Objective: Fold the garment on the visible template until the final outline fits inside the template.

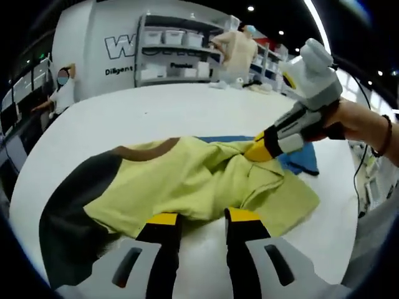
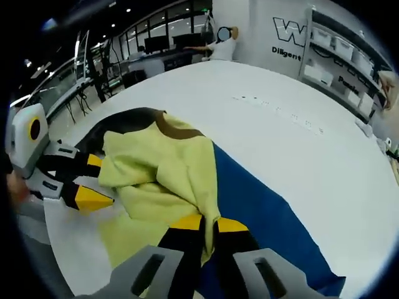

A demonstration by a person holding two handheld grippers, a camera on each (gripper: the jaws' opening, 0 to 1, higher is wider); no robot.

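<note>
On the counter [image 1: 187, 106], the shirt [image 1: 206, 180] lay crosswise over the template [image 2: 262, 212]; right gripper [image 2: 202, 225] pinched its far edge, left gripper [image 1: 202, 219] spread at the near hem.

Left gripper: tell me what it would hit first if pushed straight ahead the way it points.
The left gripper would likely meet the yellow garment at once: its near edge lies right at the open jaws' tips, on the white table. Depth is hard to judge.
</note>
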